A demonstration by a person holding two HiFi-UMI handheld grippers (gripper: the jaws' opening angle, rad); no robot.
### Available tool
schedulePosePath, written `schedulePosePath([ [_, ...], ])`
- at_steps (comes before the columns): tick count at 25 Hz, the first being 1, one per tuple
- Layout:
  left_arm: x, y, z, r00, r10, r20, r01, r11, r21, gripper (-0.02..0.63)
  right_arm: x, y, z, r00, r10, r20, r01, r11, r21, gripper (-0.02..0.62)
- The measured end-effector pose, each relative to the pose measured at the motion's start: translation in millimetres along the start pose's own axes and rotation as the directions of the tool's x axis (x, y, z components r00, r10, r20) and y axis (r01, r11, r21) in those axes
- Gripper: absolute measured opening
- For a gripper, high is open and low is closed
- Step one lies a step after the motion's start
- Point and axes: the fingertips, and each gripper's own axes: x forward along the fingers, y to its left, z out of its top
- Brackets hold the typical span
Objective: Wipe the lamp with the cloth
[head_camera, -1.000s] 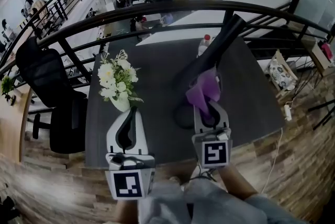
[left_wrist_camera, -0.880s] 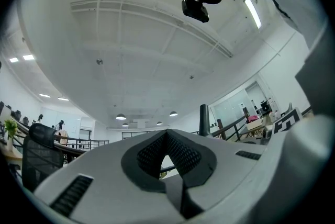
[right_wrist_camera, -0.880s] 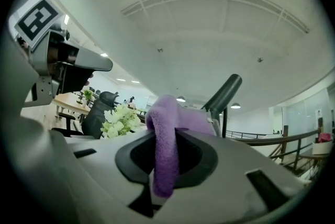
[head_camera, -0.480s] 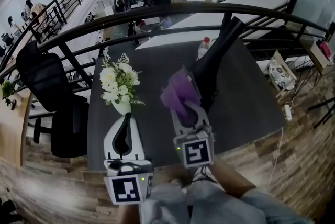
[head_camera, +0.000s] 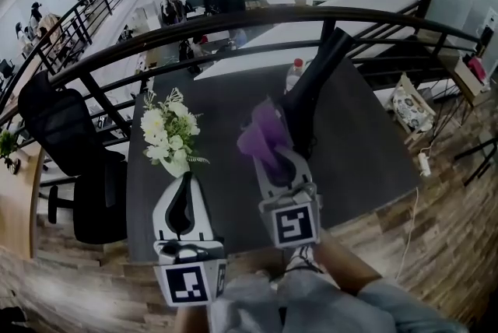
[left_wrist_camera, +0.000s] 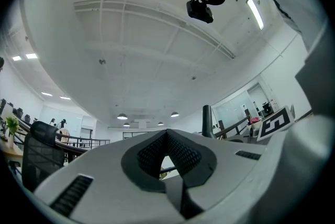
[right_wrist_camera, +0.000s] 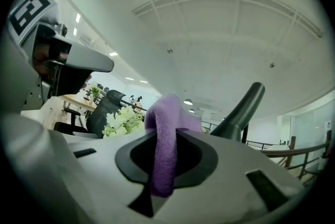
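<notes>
Cloth held up beside the lamp
The right gripper [head_camera: 276, 164] tilts upward over the bench [head_camera: 366, 152], its jaws clenched on the purple cloth [head_camera: 261, 138], with the black lamp [head_camera: 310, 90] just beyond them. The left gripper [head_camera: 184, 185] points upward too, jaws together and empty.
</notes>
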Motion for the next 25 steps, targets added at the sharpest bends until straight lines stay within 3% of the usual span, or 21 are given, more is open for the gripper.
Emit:
schedulePosePath([
  [14,29,-28,11,0.997,-0.046,0.062,0.046,0.999,0.000,0.005,-11,-97,39,0.983,-0.156,0.100,0.165,0.982,-0.091,0.052],
  [25,48,-40,10,0.998,-0.026,0.050,0.026,1.000,-0.001,0.005,-12,-176,74,0.943,-0.241,0.229,0.280,0.947,-0.159,0.052],
])
